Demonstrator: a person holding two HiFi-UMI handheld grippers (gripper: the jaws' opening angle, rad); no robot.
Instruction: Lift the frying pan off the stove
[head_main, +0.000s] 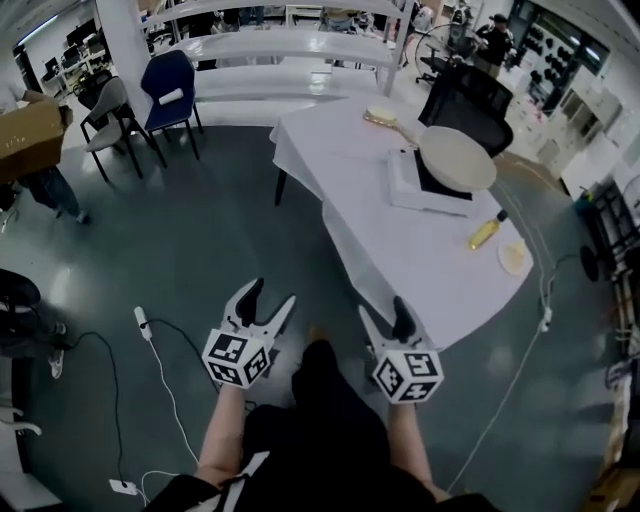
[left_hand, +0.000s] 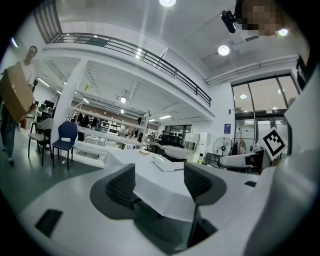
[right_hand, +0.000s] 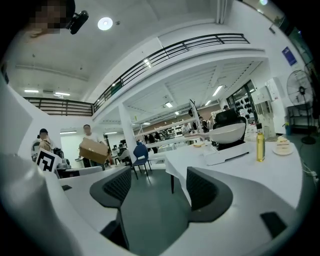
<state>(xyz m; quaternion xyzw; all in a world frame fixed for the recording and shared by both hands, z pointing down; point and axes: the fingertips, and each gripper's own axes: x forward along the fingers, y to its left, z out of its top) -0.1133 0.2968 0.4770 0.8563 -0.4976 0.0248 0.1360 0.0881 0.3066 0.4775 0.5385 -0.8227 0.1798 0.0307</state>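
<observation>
Both grippers hung low in front of the person, over the grey floor (head_main: 200, 240) and short of the counter (head_main: 400, 265), which was draped in a white cloth. In the head view the left gripper (head_main: 272, 292) sat to the left of the person's dark legs, and the right gripper (head_main: 383, 308) sat near the counter's closest edge without touching it.

In the left gripper view the left gripper (left_hand: 161, 182) had its jaws spread wide, with nothing between them but the counter's cloth edge farther off. In the right gripper view the right gripper (right_hand: 160, 187) likewise had its jaws spread, with only bare floor showing in the gap.

The frying pan (head_main: 457, 158), pale and round, rested on the stove (head_main: 405, 192), a flat white unit with a dark top, at the far side of the counter and well apart from both grippers. The right gripper view showed the frying pan (right_hand: 227, 133) seated on the stove (right_hand: 227, 154). On the near right of the stove lay a yellow oil bottle (head_main: 484, 233), and just beyond it a small plate (head_main: 514, 257). A black office chair (head_main: 470, 100) stood behind the counter.

Across the floor to the left were a blue chair (head_main: 170, 90) and a grey chair (head_main: 110, 120), and a person carrying a cardboard box (head_main: 30, 135) was at the left edge. A white cable (head_main: 165, 380) trailed over the floor near the left gripper
</observation>
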